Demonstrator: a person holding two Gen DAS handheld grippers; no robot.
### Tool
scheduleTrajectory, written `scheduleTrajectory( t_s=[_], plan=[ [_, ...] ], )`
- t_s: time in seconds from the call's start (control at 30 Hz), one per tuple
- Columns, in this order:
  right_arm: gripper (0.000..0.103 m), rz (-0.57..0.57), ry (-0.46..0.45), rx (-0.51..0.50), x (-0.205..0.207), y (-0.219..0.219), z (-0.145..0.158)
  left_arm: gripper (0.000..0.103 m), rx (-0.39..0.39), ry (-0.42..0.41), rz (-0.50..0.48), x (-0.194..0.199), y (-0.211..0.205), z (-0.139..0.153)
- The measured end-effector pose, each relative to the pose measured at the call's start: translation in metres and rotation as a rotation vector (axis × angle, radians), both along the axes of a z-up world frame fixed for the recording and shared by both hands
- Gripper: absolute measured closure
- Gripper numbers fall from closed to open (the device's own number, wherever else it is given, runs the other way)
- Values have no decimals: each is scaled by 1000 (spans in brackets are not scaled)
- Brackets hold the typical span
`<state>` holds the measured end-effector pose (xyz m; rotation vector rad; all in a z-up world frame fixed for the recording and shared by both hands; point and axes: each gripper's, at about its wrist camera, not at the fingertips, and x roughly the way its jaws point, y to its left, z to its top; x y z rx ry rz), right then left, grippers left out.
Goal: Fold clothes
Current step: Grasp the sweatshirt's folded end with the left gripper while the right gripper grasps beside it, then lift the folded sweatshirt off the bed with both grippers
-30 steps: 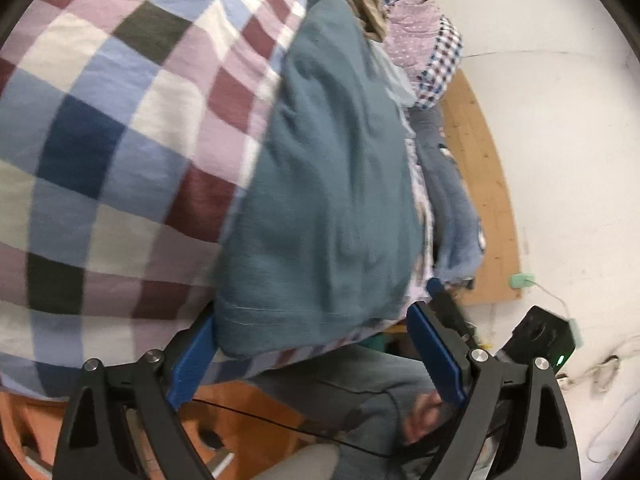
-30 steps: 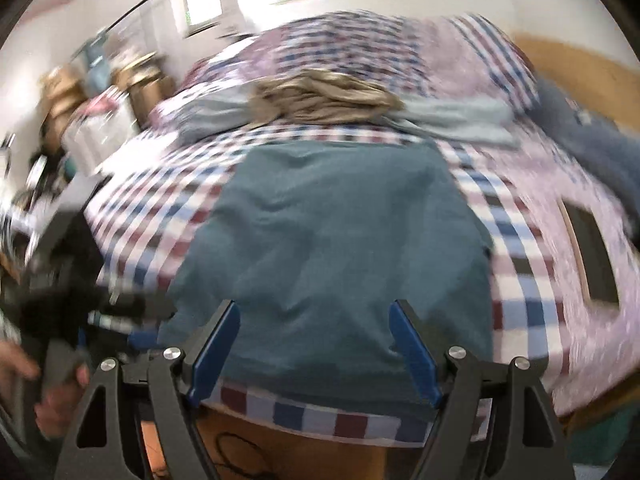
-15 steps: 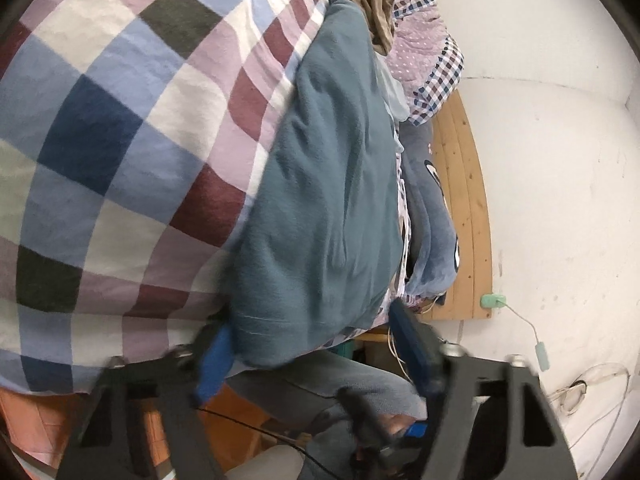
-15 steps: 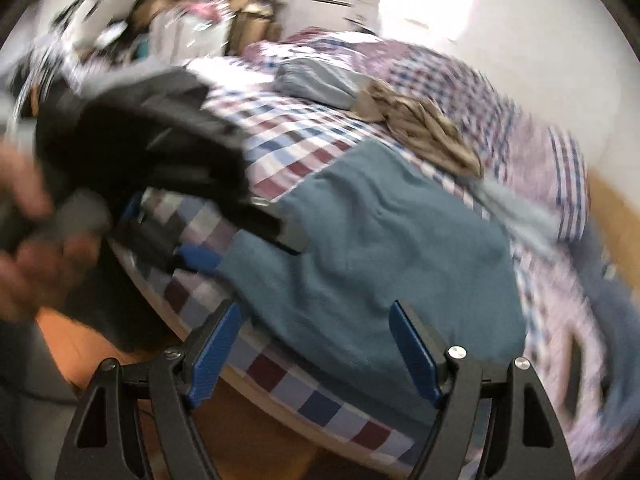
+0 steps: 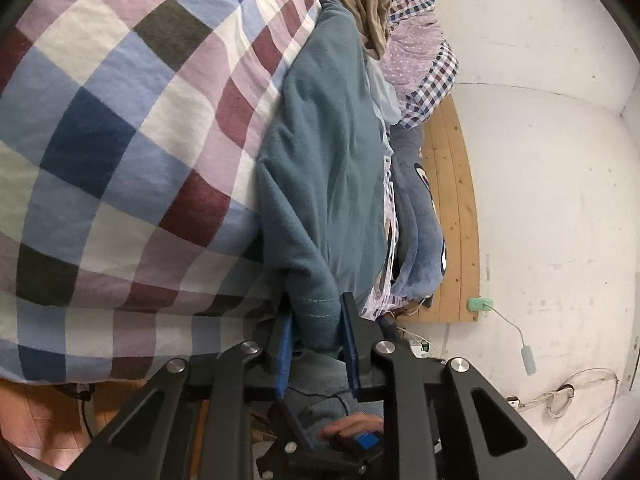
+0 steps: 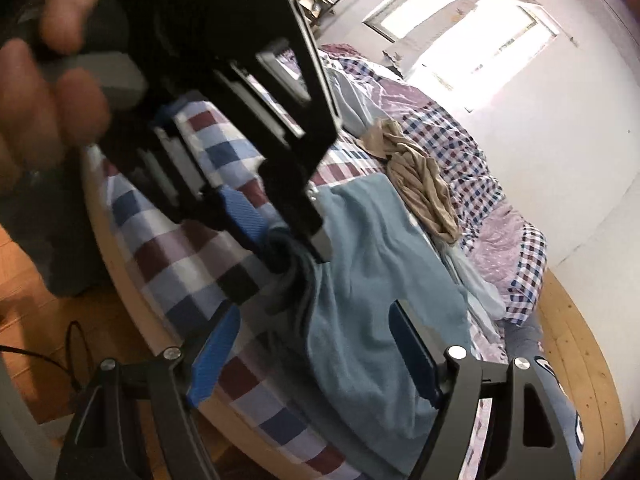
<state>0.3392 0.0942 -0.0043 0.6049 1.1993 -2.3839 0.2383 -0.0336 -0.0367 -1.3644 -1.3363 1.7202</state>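
We see our left claw point(image 5: 314, 334) closing with the hem corner of the teal sweater point(image 5: 336, 168) bunched between its blue pads, the sweater spread on the checked bed point(image 5: 120, 128), while our right claw point(image 6: 314, 354) hovers spread wide above it.

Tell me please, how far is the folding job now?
Nothing looks folded yet: the teal garment lies spread on the checked bedcover. In hand: the left hand-held gripper is closing on its hem corner, cloth between the jaws; the right hand-held gripper is open above the hem. Left: the fold itself, and the crumpled beige garment.
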Motion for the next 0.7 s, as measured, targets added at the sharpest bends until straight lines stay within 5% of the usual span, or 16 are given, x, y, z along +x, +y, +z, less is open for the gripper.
scheduleTrajectory(
  t_s=[0.2,0.4,0.7],
  plan=[
    [24,14,56,110,-10,-11,-17,85,35,41,-9,-1,0,11],
    [25,-63,97,100,-34,-8,-11,86,58,60,-23,0,-1,14],
    [59,-90,108,106,-54,2,-9,87,98,71,-33,1,-6,14]
  ],
)
